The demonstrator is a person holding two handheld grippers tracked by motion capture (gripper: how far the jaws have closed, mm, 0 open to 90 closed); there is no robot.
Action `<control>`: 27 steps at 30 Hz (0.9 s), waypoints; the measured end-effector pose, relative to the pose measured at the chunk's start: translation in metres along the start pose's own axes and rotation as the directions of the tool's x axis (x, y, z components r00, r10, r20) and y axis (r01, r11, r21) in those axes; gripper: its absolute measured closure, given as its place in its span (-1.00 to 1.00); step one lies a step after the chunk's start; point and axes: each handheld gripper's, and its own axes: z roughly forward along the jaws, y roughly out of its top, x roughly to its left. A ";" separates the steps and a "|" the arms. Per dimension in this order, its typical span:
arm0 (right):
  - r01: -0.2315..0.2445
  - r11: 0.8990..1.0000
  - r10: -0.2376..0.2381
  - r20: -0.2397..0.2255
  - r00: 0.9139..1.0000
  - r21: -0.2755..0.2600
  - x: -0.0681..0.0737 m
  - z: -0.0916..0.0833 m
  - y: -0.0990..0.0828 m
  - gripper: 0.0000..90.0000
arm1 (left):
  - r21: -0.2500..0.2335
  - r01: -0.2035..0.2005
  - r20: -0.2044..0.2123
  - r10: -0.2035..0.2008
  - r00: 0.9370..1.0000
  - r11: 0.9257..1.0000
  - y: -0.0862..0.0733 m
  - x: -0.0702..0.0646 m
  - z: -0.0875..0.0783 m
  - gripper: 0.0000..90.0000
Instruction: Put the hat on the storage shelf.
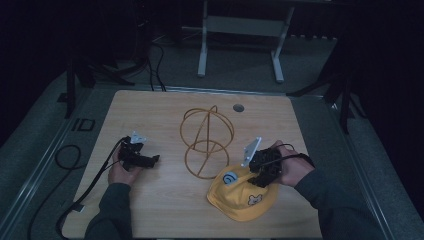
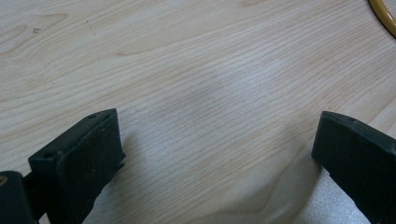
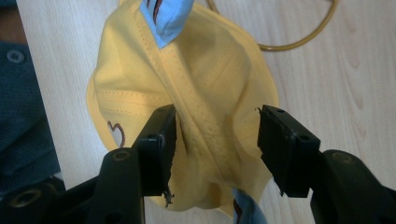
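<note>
Item, near right: yellow hat (image 1: 243, 196), soft fabric with blue patches and a small bear motif, lying flat on the wooden table (image 1: 165, 215) close to its near edge. Not yet lifted.

Item, directly over the hat: right gripper (image 3: 215, 140), held in the person's right hand (image 1: 290, 170). Jaws half closed, straddling a raised fold of the crown; the left pad touches cloth, the right pad stands off it. Judged: grasp in progress, not secured.

Item, near left: left gripper (image 1: 150, 161), held low over bare table, well apart from the hat. Jaws spread wide, nothing between them. Idle.

Item, mid-table, just beyond the hat: wire hat stand (image 1: 207, 142), golden, ball-shaped top over a ring base, upright and unoccupied.

Status, as judged: approach to the hat complete. Remaining: clench on the fold, lift, carry to the stand, seat the hat on it, release.
</note>
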 end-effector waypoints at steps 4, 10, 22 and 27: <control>0.030 0.998 -0.028 -0.028 0.999 0.055 -0.001 0.009 0.006 0.18 | 0.002 -0.002 0.000 0.002 1.000 1.000 0.000 0.000 0.000 -0.97; 0.050 0.996 -0.045 -0.062 0.997 0.078 -0.003 0.012 0.009 0.48 | 0.002 -0.002 0.000 0.002 1.000 1.000 0.000 0.000 0.000 -0.97; 0.056 0.991 -0.051 -0.052 0.997 0.119 -0.008 0.003 0.004 0.68 | -0.001 0.001 0.000 -0.001 1.000 1.000 0.000 0.000 0.000 -0.97; 0.040 0.992 -0.034 -0.045 0.998 0.122 -0.013 -0.002 0.000 0.68 | -0.001 0.001 0.000 -0.001 1.000 1.000 0.000 0.000 0.000 -0.97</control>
